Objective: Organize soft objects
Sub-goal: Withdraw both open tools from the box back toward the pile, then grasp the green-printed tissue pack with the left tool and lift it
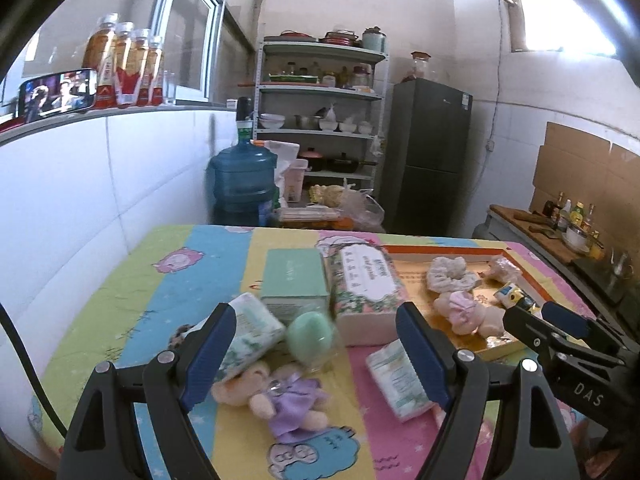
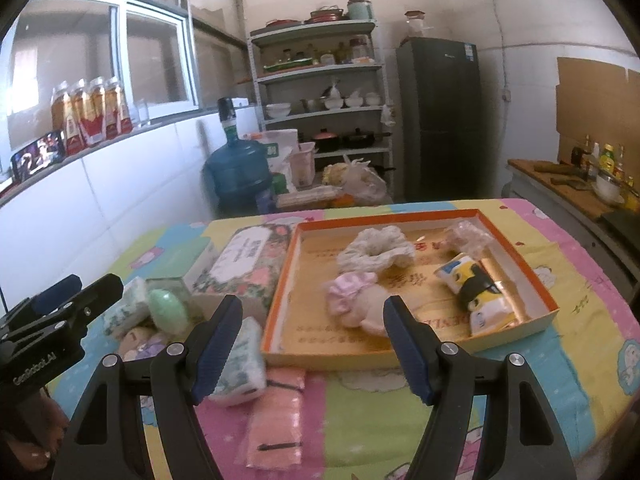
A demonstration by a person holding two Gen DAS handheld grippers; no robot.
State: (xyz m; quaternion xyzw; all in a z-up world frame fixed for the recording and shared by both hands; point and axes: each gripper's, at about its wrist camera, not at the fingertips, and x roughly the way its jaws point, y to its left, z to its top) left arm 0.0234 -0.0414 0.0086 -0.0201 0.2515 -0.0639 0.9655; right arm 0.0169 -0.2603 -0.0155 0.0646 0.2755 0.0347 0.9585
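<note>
Your left gripper (image 1: 316, 344): wide, empty, above plush bear (image 1: 276, 390) | your right gripper (image 2: 312, 336): wide, empty, orange tray (image 2: 280, 280) just ahead

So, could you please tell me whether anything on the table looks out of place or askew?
Nothing is spilled or damaged. The plush bear lies toppled on the cloth outside the orange tray, beside loose tissue packs lying at odd angles.

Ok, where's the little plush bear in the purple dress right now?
In the left wrist view, the plush bear lies on the tablecloth below the green sponge.
</note>
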